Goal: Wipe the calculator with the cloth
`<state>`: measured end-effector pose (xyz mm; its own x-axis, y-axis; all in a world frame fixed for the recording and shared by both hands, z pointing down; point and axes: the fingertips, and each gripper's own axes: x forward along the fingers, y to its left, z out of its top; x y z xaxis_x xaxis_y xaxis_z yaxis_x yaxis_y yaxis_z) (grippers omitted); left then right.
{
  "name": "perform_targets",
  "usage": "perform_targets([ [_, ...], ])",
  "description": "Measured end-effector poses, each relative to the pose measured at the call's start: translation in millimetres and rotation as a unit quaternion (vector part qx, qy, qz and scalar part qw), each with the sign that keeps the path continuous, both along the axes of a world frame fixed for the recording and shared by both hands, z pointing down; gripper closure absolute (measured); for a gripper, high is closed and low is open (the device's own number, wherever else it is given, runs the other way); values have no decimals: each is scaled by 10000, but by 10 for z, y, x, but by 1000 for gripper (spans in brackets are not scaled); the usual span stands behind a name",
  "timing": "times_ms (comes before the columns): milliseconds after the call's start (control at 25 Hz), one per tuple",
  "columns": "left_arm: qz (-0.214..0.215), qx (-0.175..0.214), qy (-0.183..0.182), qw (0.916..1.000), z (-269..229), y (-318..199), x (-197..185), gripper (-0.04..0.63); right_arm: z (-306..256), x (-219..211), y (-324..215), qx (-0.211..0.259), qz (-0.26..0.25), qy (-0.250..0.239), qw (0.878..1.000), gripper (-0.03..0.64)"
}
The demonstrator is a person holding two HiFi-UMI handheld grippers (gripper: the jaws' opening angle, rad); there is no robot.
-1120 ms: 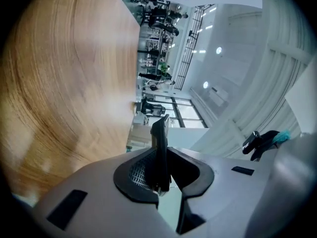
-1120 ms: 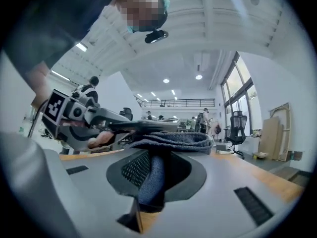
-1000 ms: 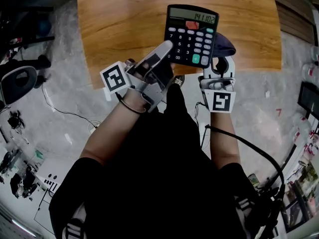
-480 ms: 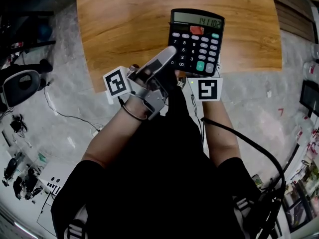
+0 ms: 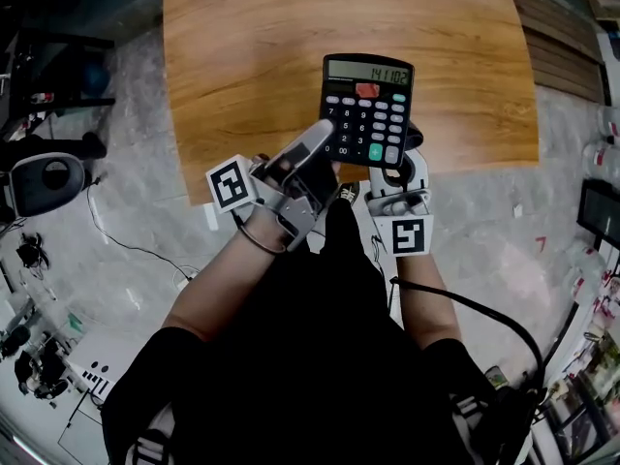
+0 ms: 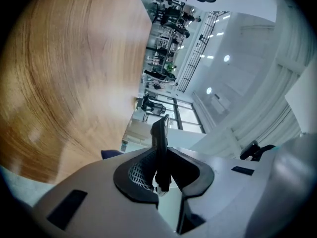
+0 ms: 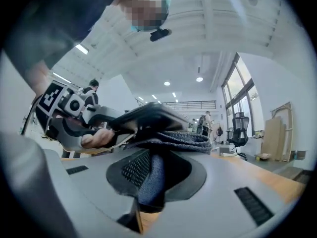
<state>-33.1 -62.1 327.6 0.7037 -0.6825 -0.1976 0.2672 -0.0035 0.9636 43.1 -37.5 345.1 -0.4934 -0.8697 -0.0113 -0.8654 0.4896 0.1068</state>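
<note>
While the left gripper pinches the calculator, the right gripper pinches the cloth.

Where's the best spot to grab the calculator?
The thin lower-left corner, coming from the near side, like the left hand-held gripper does. The calculator is flat, so jaws pinch front and back there, leaving the rest open to the cloth.
</note>
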Motion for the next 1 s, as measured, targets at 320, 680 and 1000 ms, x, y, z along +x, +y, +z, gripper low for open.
perform_targets([
  [320, 274, 69, 104, 9995, -54, 62, 34, 526, -199, 440, -470, 495, 668, 327, 9960, 551],
  [680, 283, 71, 95, 9995, -49, 7, 32, 526, -101, -293, -541, 424, -19, 131, 9990, 551],
  [1000, 47, 107, -61, 9999, -31, -36, 16, 526, 0, -353, -53, 47, -403, 186, 9990, 551],
])
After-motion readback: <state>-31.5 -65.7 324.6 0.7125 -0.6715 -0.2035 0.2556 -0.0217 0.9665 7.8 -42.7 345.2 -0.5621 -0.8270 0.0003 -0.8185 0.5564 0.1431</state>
